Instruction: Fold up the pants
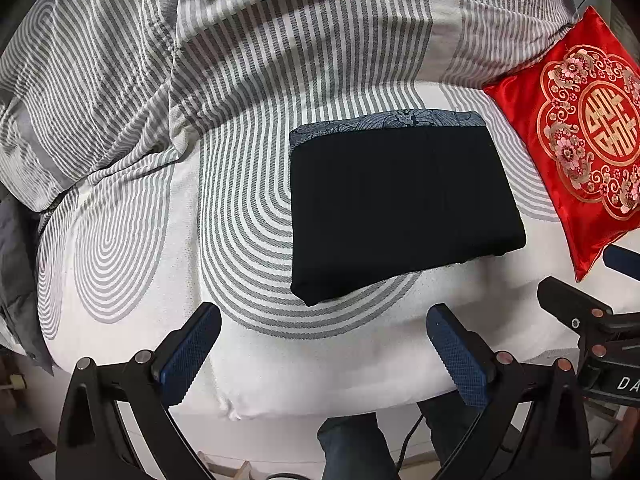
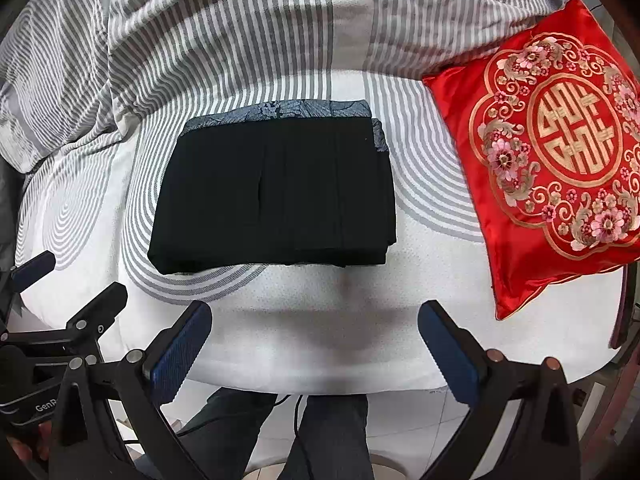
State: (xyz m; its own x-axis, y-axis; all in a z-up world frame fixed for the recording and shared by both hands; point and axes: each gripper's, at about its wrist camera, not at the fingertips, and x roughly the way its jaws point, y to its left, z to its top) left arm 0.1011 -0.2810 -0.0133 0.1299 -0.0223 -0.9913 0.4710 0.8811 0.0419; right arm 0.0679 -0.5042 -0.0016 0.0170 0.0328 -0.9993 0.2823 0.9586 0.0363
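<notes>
- The black pants (image 1: pixel 400 208) lie folded into a neat, thick rectangle on the bed (image 1: pixel 340 360), near its front edge, with a grey-blue patterned band showing along the far side.
- A red embroidered cushion (image 2: pixel 560 152) sits to the right of the pants, near but not touching, and a rumpled striped duvet (image 1: pixel 240 40) is bunched up behind them.
- The left gripper (image 1: pixel 320 348) hovers over the front of the bed with its jaws spread wide and nothing between them.
- The right gripper (image 2: pixel 316 344) hangs just beside it, likewise spread wide and empty, well short of the cloth.
- To my eye the folding looks about done; the bundle is squared off, though at the near right corner the layers peek out a little unevenly.
- The fabric looks soft, limp and fairly light, so it should sag and slide apart if lifted by one layer only.
- If it needs moving or tidying, I'd pinch through the whole stack at the two near corners, one gripper to each, and keep it level.
- The bed is soft underneath, so pressing down to get a finger below should be easy enough.
</notes>
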